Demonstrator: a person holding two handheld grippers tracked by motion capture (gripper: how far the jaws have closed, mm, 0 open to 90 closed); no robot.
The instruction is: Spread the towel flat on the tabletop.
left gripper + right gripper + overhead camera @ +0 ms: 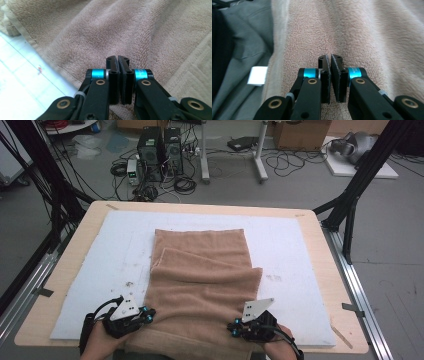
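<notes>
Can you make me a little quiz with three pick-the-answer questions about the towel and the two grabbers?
1. Where is the left gripper?
A. at the towel's near left edge
B. at the table's far edge
C. on the floor

2. What colour is the towel?
A. green
B. light brown
C. red

3. How do the right gripper's jaws stand?
A. wide apart
B. closed together
C. clamped round a cup

Answers:
1. A: the high view shows it at the near left side of the towel.
2. B: it looks light brown in all views.
3. B: the right gripper view shows the jaws meeting, with nothing seen between them.
</notes>
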